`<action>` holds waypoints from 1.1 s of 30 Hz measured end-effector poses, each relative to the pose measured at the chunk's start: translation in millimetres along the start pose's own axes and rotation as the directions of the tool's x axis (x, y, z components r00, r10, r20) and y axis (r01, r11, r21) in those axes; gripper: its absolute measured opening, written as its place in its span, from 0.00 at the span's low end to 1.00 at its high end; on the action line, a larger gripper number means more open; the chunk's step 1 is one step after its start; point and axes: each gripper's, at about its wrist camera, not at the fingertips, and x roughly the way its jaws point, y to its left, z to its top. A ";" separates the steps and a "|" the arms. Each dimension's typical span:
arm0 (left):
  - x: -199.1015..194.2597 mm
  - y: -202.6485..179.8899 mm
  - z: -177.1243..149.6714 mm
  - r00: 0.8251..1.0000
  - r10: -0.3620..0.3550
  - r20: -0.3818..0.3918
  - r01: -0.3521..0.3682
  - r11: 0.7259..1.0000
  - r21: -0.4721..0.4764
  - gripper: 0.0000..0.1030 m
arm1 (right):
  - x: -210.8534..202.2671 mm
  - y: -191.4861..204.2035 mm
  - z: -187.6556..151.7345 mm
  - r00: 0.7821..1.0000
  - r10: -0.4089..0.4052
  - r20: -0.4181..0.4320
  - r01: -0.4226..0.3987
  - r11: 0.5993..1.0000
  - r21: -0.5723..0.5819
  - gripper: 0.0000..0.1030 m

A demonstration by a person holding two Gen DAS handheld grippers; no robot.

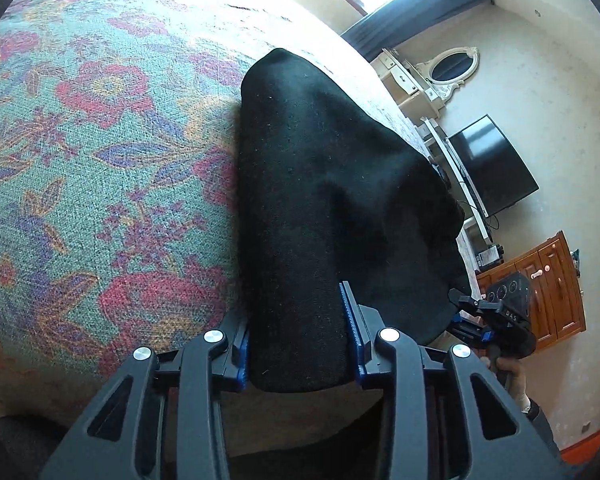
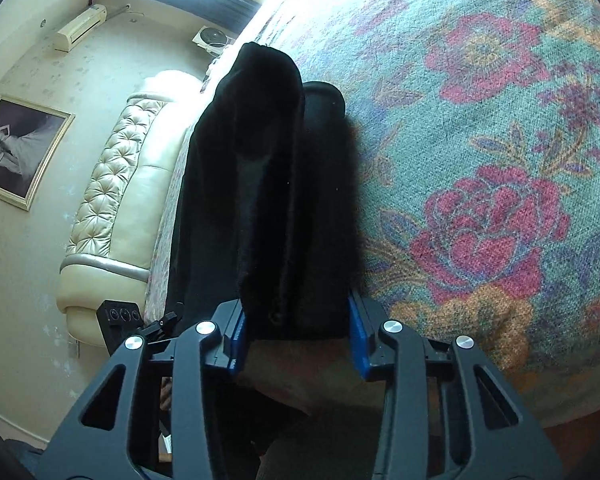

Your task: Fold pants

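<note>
Black pants [image 1: 324, 200] lie lengthwise on a floral bedspread [image 1: 100, 160]. In the left wrist view my left gripper [image 1: 300, 336] stands wide open, its blue-padded fingers on either side of the near end of the pants. In the right wrist view the pants [image 2: 268, 184] look doubled into a long band, and my right gripper [image 2: 298, 332] is wide open with its fingers astride that end. The right gripper also shows in the left wrist view [image 1: 496, 320] beyond the pants' far edge. Neither gripper is closed on the cloth.
The bedspread [image 2: 480, 160] covers a large bed with a cream tufted headboard [image 2: 112, 184]. A television [image 1: 492, 164], a wooden cabinet [image 1: 548, 284] and a mirror [image 1: 452, 66] stand along the wall past the bed's edge.
</note>
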 end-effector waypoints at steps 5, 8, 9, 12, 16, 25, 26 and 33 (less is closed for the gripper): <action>-14.4 1.0 5.1 1.000 -0.018 -0.003 0.018 1.000 -0.011 0.69 | -16.3 -14.7 2.4 0.997 0.075 -0.024 -0.074 0.996 0.044 0.68; -35.3 11.5 13.8 0.998 -0.035 0.055 0.036 0.999 -0.017 0.74 | -33.2 -5.9 10.7 1.000 0.009 0.028 -0.008 0.999 -0.049 0.86; -39.2 14.1 19.0 0.997 -0.024 0.079 0.025 1.000 -0.013 0.75 | -36.6 -5.5 15.4 0.999 0.002 0.049 0.001 0.998 -0.061 0.87; -35.8 23.5 37.5 0.995 -0.009 0.097 0.009 1.000 0.000 0.78 | -33.8 -10.9 33.2 0.996 0.045 0.077 -0.043 0.999 -0.029 0.87; 1.0 25.4 62.4 1.000 0.004 0.012 -0.005 0.998 0.063 0.78 | -9.1 -10.9 60.9 0.997 0.048 0.056 -0.046 0.998 -0.037 0.87; 63.8 19.5 117.1 0.995 -0.093 -0.047 0.096 0.992 0.079 0.78 | 29.3 -12.5 117.2 0.987 0.144 0.070 -0.144 0.990 -0.001 0.87; 69.7 21.4 123.5 0.994 -0.104 -0.044 0.106 0.993 0.059 0.78 | 32.0 -12.5 122.4 0.985 0.156 0.068 -0.157 0.988 0.005 0.87; 94.4 21.5 152.0 0.990 -0.121 -0.066 0.124 0.992 0.035 0.81 | 40.9 -16.0 138.8 0.981 0.184 0.053 -0.185 0.983 0.009 0.81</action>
